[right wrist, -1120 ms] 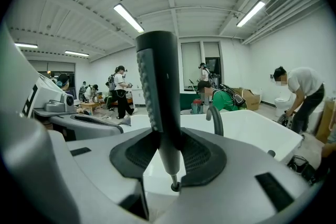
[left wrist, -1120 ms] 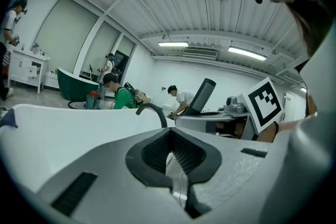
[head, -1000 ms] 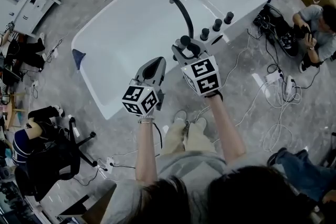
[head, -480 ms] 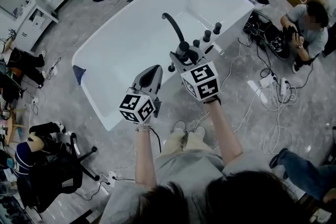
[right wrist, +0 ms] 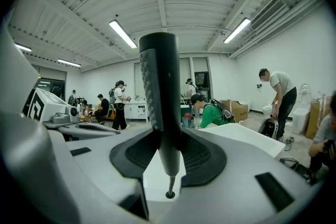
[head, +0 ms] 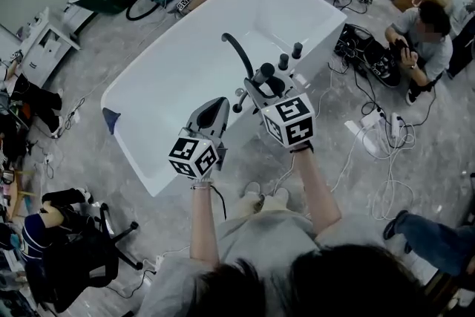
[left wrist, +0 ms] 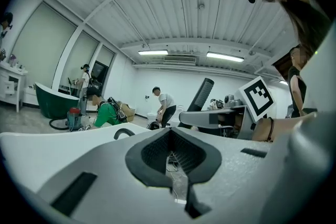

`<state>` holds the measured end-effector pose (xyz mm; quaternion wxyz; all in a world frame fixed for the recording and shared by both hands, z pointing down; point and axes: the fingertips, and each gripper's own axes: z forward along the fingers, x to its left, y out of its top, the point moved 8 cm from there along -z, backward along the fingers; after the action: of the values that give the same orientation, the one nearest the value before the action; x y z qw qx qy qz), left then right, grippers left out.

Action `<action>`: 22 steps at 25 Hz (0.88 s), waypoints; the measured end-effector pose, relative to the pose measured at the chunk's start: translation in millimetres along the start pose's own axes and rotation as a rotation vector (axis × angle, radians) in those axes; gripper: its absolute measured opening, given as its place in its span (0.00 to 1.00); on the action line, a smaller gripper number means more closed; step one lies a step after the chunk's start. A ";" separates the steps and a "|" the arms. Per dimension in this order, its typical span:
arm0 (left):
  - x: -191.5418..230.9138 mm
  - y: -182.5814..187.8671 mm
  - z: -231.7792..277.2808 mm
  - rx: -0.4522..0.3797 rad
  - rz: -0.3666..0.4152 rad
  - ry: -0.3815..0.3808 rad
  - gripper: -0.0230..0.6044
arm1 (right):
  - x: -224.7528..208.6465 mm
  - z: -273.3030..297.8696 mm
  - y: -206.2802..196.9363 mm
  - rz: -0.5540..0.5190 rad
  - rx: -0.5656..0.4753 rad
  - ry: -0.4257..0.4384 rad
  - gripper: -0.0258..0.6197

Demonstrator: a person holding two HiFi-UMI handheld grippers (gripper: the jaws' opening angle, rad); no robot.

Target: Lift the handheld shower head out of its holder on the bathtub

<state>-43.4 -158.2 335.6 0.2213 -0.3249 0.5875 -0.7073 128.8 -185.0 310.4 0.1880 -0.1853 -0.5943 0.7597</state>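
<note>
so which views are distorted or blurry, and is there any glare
Left gripper view and right gripper view: strong fisheye, black corners, bowed ceiling lines, ceiling lights slightly blown out. Right gripper view: shower head looms large but sharp. Head view: even light, white bathtub bright, no obvious motion blur.

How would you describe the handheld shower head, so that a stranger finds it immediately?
Find the white bathtub and look at its near rim. The shower head is the straight dark stick held between the right gripper's jaws; the black spout beside it is curved, and the black knobs are short.
</note>
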 end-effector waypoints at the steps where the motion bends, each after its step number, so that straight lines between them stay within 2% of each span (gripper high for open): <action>1: -2.0 2.2 1.1 -0.002 0.005 -0.008 0.05 | -1.0 -3.4 1.7 0.002 -0.005 -0.007 0.24; 10: -17.8 21.6 13.8 -0.020 0.045 -0.078 0.05 | -14.7 -30.8 19.5 0.019 -0.049 -0.067 0.24; 22: -35.7 45.5 19.9 -0.054 0.089 -0.159 0.05 | -11.9 -61.4 43.4 0.028 -0.120 -0.123 0.24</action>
<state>-7.5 -156.7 286.1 0.2894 -0.3594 0.6010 -0.6526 167.3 -149.6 255.1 0.1289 -0.1576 -0.6466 0.7351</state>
